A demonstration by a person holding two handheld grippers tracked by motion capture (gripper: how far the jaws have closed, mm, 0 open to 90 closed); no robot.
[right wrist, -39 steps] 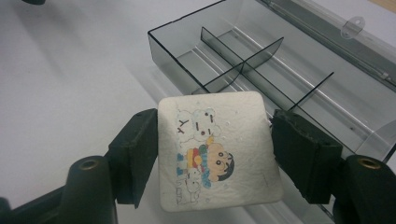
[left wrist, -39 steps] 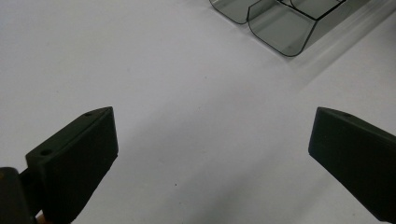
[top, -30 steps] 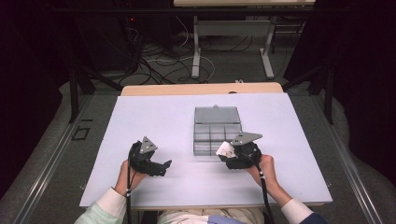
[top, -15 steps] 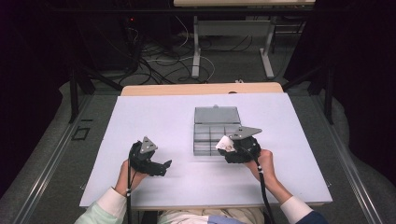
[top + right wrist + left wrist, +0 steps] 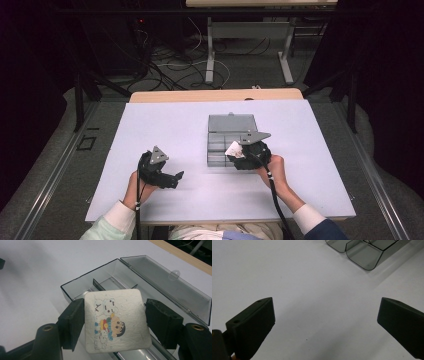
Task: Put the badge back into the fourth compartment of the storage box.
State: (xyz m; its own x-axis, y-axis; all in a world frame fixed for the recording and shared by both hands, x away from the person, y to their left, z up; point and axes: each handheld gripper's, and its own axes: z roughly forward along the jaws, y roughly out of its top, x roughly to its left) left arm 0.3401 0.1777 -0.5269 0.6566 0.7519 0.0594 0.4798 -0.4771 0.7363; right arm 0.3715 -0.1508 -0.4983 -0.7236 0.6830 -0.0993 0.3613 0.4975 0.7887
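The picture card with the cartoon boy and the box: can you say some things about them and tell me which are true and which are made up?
1. The right gripper holds the picture card by its edges. True.
2. The clear box has its lid shut. False: the lid lies open.
3. The left gripper holds a card too. False: its jaws are open and empty.
4. The card is above the box. True.

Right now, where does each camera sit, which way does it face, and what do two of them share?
High view: above the person's side, facing forward and down on the white table; forearms and hands enter below.
Left gripper view: rides the left gripper; open jaws over bare table.
Right gripper view: rides the right gripper, gripping a cartoon card.
All share the compartment box.
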